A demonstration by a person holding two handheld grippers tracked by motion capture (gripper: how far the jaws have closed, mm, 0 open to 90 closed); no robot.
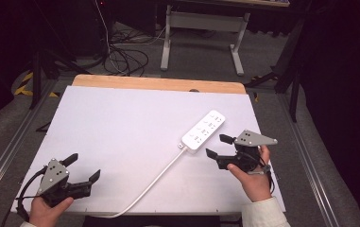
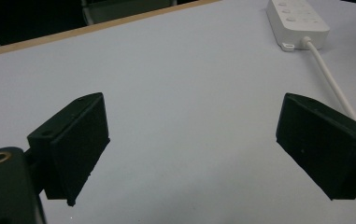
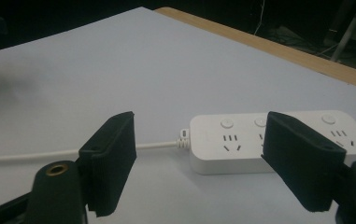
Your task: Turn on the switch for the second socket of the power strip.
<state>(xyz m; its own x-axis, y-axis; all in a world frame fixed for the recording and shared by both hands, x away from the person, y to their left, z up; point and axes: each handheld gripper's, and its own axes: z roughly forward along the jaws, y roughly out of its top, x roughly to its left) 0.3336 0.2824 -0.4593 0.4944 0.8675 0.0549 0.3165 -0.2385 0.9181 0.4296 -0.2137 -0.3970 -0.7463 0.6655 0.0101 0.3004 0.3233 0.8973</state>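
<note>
Behind the right gripper [image 3: 199, 158], power strip [image 3: 241, 144] partly hidden, seemingly untouched.

Your left gripper [image 1: 84, 166]: black jaws, grey three-cornered plate with screws, black cable. Your right gripper [image 1: 218, 146]: same build. Your right sleeve [image 1: 264, 215]: cream.

Dim room. Grey floor [image 1: 206, 56], tangled cables [image 1: 125, 59]. White-legged desk [image 1: 201, 21] beyond the white counter [image 1: 121, 123] with its wooden edge.
</note>
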